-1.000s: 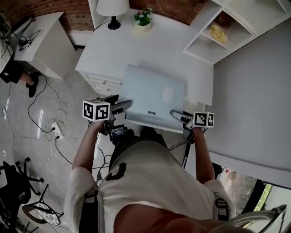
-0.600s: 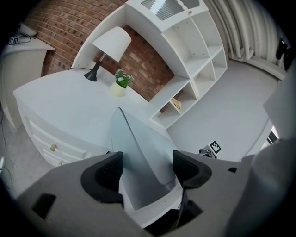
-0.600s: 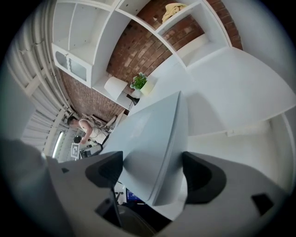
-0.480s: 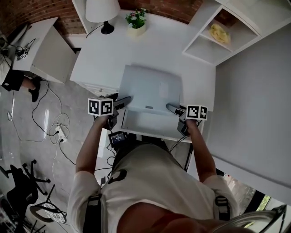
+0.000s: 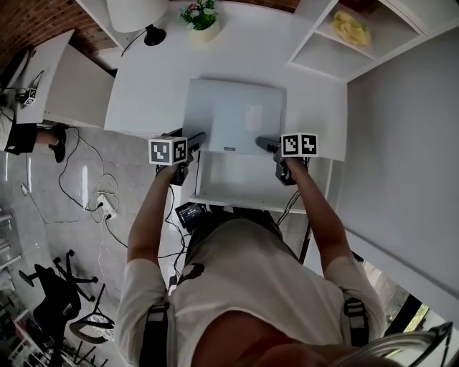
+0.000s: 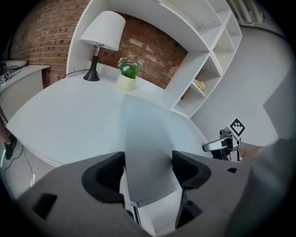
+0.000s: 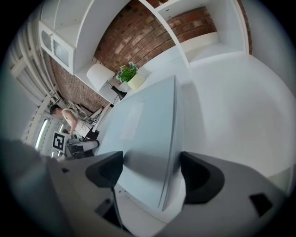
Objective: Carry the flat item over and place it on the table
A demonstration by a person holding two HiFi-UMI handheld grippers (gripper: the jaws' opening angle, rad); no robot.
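Note:
The flat item is a closed silver-grey laptop (image 5: 233, 115), held level over the near part of the white table (image 5: 143, 79). My left gripper (image 5: 195, 138) is shut on its near left corner, and my right gripper (image 5: 265, 143) is shut on its near right corner. In the left gripper view the laptop (image 6: 148, 139) runs out between the dark jaws of the left gripper (image 6: 148, 169). The right gripper view shows the laptop (image 7: 148, 134) clamped by the right gripper (image 7: 150, 173), with a shadow under its edge. Whether it touches the table I cannot tell.
A white lamp (image 5: 136, 11) and a small potted plant (image 5: 201, 14) stand at the table's far edge. White shelving (image 5: 355, 29) with a yellow thing stands at the far right. A lower shelf (image 5: 237, 183) lies under the table's front, and cables (image 5: 100, 204) on the floor at left.
Both grippers have carried the laptop forward, from short of the table's front edge to over the table top. The person has stepped closer to the table.

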